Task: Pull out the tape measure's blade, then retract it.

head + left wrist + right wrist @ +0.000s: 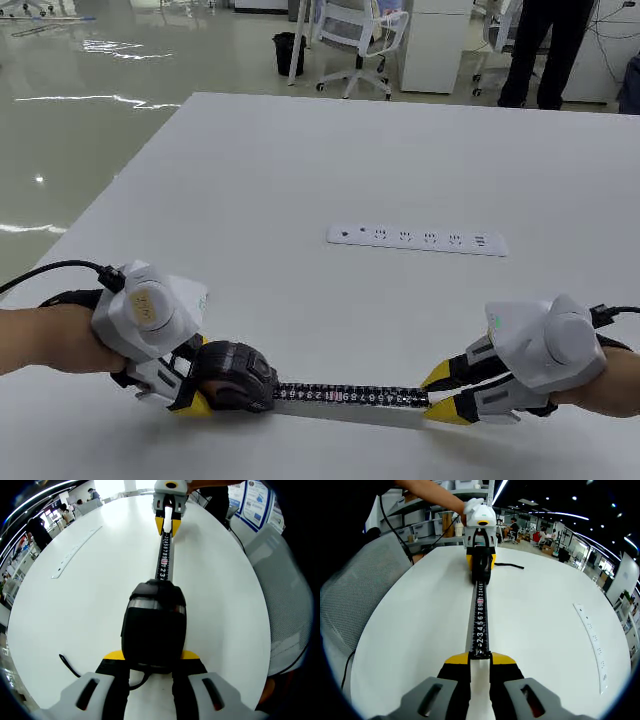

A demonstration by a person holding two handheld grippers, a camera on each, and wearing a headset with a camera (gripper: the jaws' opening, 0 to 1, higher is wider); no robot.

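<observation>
On the white desk, the left tongs clamp the black tape measure case while the right tongs pinch its blade, drawn out rightward.

The end of the black tape blade with white numbers hides between the yellow tips of the right gripper. The left gripper covers the back of the chunky black tape measure case. The top edge cuts off a standing person in dark trousers.
</observation>
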